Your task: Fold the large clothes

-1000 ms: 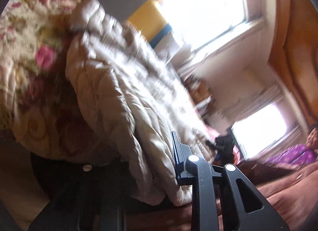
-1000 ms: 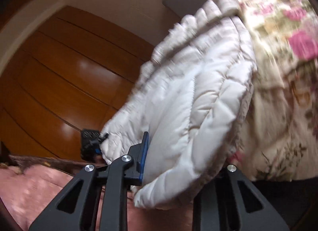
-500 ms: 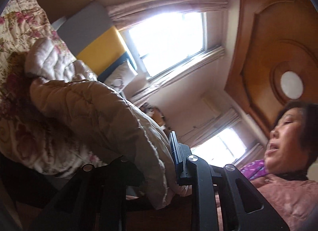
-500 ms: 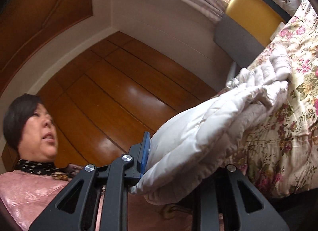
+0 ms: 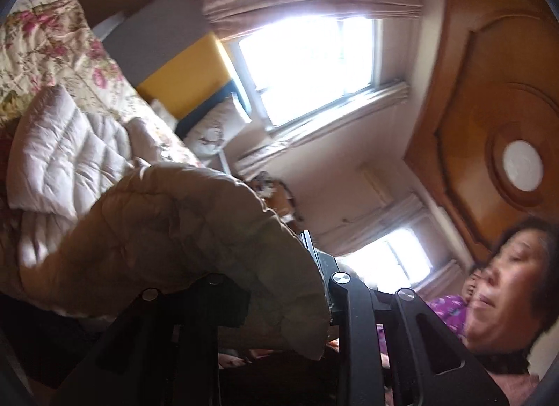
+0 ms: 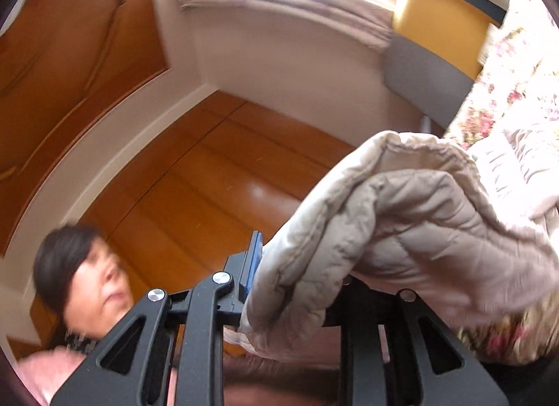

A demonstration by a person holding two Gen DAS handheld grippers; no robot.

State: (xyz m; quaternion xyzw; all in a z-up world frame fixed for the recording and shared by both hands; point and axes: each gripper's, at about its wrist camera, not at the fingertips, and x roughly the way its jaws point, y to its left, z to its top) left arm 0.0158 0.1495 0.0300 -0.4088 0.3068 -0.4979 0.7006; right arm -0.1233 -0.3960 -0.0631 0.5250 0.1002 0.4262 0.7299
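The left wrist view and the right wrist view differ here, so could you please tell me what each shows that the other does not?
Only the left wrist view shows the round ceiling light and a second, lower window. Only the right wrist view shows the wooden wall panelling. Both show the beige quilted jacket clamped in that view's own gripper, left gripper, right gripper, plus the floral bedspread.

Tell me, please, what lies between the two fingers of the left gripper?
A thick fold of the quilted beige jacket fills the gap of the left gripper, and the jaws press on it. The left wrist view shows this.
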